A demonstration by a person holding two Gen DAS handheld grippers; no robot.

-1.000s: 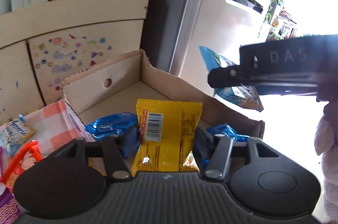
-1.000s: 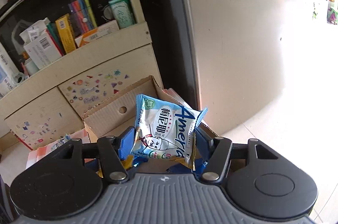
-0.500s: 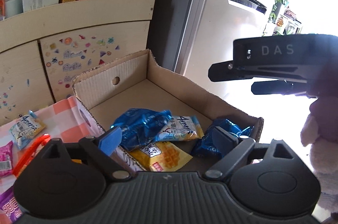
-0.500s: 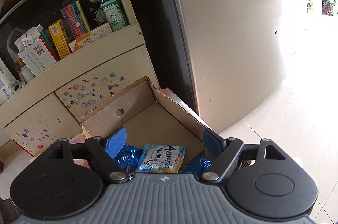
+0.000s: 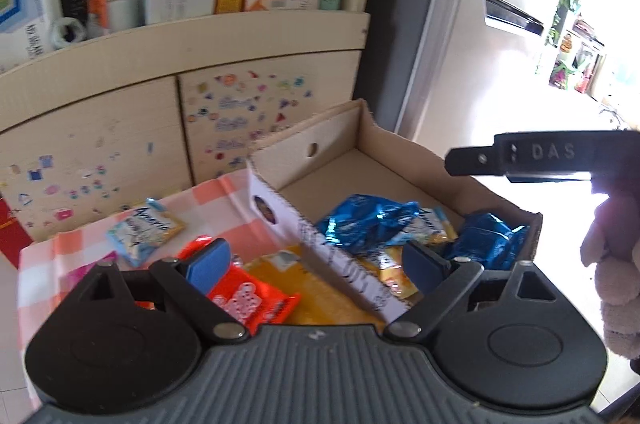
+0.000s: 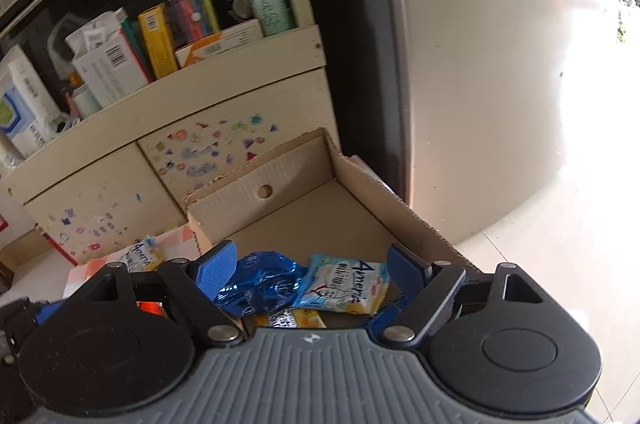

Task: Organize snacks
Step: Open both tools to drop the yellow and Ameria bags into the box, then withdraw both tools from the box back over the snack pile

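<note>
Snacks lie in the cardboard box (image 6: pixel 360 212): a blue foil bag (image 6: pixel 260 280) and a light blue Ameria packet (image 6: pixel 344 288) side by side. My right gripper (image 6: pixel 310 266) hangs above them, jaws wide apart and holding nothing. My left gripper (image 5: pixel 316 260) is also wide open and empty over the box's near wall, with a red packet (image 5: pixel 244 300) and another Ameria packet (image 5: pixel 144 232) outside on the checked cloth (image 5: pixel 68 244).

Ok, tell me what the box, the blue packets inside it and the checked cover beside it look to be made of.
Box: corrugated cardboard, matte brown; fluting shows along its cut rim.
Blue packets: likely metallised foil or plastic film, glossy, crinkled, with sharp glints.
Checked cover: orange and white, matte; probably cloth or thin plastic sheet, the blur leaves it open.
</note>
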